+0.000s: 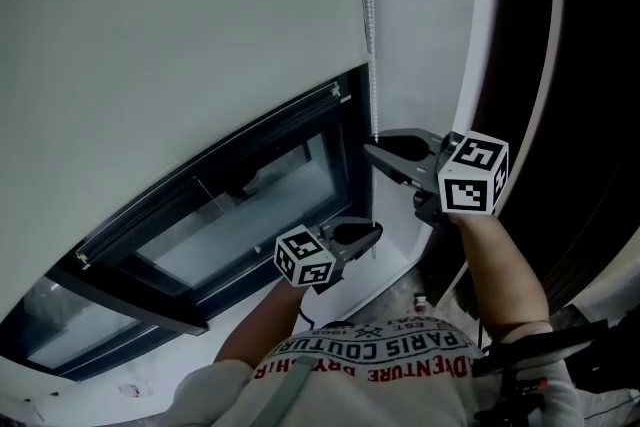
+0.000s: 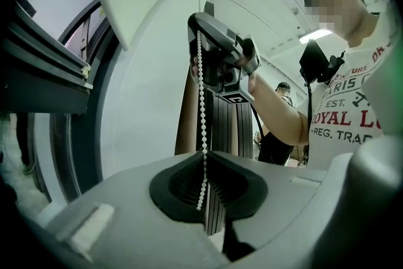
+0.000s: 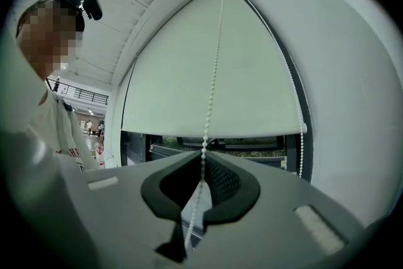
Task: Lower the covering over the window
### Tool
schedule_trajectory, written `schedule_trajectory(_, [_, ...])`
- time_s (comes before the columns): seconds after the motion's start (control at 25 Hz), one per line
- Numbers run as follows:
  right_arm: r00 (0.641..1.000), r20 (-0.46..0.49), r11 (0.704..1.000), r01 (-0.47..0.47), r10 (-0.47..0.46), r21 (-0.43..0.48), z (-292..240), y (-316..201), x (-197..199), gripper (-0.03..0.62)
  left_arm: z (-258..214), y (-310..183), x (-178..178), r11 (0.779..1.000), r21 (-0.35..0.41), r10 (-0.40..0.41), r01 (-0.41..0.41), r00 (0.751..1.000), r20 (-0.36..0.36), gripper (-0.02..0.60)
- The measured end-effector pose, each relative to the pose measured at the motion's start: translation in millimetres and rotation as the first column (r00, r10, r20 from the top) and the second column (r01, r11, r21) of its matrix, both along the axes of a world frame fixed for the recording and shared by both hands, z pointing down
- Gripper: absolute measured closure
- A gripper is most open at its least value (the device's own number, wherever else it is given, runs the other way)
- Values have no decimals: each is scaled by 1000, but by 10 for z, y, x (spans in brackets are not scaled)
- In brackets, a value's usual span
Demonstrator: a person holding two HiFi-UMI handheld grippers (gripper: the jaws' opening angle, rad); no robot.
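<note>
- At the window [image 1: 250, 210], the roller blind [image 1: 180, 45] covers the upper part of the glass. Its bottom rail [image 1: 210, 165] hangs partway down, and bare glass shows beneath it.
- Beside the blind's right edge, the bead chain [image 1: 369, 15] hangs vertically against the white wall [image 1: 420, 35].
- My right hand-held gripper [image 1: 372, 151] is closed on the bead chain. Its jaw tips are together with the beads pinched between them, and the chain runs straight upward from the grip.
- My left hand-held gripper [image 1: 374, 233] sits lower, beneath the right one, and is likewise clamped on the chain. The beads run straight from its jaws up to the right gripper.
- In the right gripper view, a second chain run [image 3: 301, 135] hangs at the blind's right edge, apart from the jaws.
- Neither gripper touches the blind fabric.
</note>
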State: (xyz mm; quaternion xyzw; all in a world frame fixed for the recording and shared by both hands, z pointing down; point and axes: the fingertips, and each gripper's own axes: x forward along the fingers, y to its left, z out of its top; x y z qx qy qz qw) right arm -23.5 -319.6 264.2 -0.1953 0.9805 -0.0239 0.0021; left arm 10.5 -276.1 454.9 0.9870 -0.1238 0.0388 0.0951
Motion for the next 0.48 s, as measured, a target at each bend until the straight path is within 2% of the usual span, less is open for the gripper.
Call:
schedule_trajectory(0.12, [1000,3,1000,-6,6,11,37,20,16,583,56,9,-18,1000,-4,1,-1,1000,22,566])
schedule_trajectory(0.2, [999,-44,1000,4,-4,6,172,49,-19,583,184,63,3,1000,-12,22,-21,998,65,566])
schedule_trajectory(0.36, [999,-33,1000,7,-8,-29,349,54,-21,583,344,91,-15,997,-69,19,-18,1000,11,566])
schedule_trajectory(0.48, [994,-107,1000,-7,5,-19,568,56,-13,582,554,118,17,999,-39,33,-29,995,95,566])
